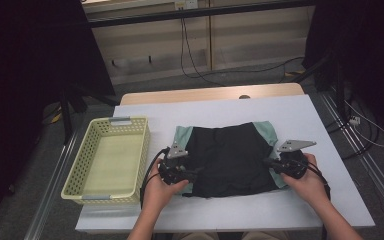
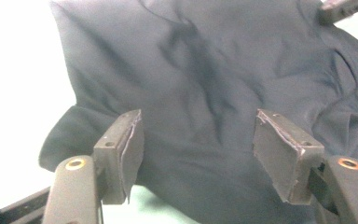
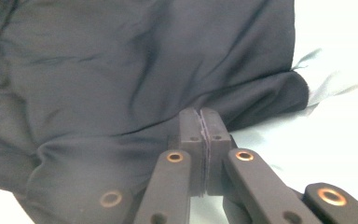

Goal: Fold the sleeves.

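Dark garment (image 1: 230, 155) lies partly folded near the middle of the table (image 1: 300, 112), towards its near edge, pale green trim showing at both sides. Left gripper (image 1: 192, 172) stands at the garment's left edge, jaws spread with cloth between them but pads not pressing. Right gripper (image 1: 269, 162) at the right edge has its jaws fully together; whether any cloth is caught between the pads cannot be told, though fabric bunches against them in the right gripper view. Judged step: taking hold of both side edges for a further fold. Next move calls for the left jaws to close on the edge. Yellow basket (image 1: 91, 150) beside the left edge holds nothing
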The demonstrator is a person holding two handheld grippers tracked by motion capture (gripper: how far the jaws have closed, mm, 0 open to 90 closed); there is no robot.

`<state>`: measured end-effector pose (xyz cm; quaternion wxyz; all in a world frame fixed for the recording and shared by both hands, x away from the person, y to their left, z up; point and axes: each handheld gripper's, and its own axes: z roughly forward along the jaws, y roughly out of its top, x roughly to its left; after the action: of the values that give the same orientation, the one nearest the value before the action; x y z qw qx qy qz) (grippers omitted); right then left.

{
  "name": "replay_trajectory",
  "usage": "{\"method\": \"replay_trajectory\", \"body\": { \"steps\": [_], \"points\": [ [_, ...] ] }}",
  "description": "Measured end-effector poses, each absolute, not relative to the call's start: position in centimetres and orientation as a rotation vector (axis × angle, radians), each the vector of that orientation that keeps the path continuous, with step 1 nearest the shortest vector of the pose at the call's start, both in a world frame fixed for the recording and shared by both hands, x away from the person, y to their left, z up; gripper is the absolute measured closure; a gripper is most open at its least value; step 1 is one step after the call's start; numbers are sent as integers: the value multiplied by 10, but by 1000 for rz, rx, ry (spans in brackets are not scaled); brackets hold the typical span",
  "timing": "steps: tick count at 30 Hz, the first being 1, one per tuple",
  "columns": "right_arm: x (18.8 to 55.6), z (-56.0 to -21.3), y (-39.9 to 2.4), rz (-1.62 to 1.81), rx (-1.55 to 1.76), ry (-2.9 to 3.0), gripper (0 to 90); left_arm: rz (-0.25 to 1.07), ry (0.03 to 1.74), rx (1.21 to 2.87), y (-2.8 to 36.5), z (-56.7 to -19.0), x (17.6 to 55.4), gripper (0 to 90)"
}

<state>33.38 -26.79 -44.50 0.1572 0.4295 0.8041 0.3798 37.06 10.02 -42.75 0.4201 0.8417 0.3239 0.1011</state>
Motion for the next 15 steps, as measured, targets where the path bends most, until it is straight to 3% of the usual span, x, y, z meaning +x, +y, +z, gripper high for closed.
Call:
{"method": "replay_trajectory", "body": {
  "steps": [9, 15],
  "points": [
    [321, -440, -275, 1147, 1198, 2297, 874, 301, 865, 2056, 118, -418, 375, 304],
    [323, -436, -274, 1162, 1189, 2233, 659, 333, 881, 2036, 125, -413, 379, 258]
  ]
}}
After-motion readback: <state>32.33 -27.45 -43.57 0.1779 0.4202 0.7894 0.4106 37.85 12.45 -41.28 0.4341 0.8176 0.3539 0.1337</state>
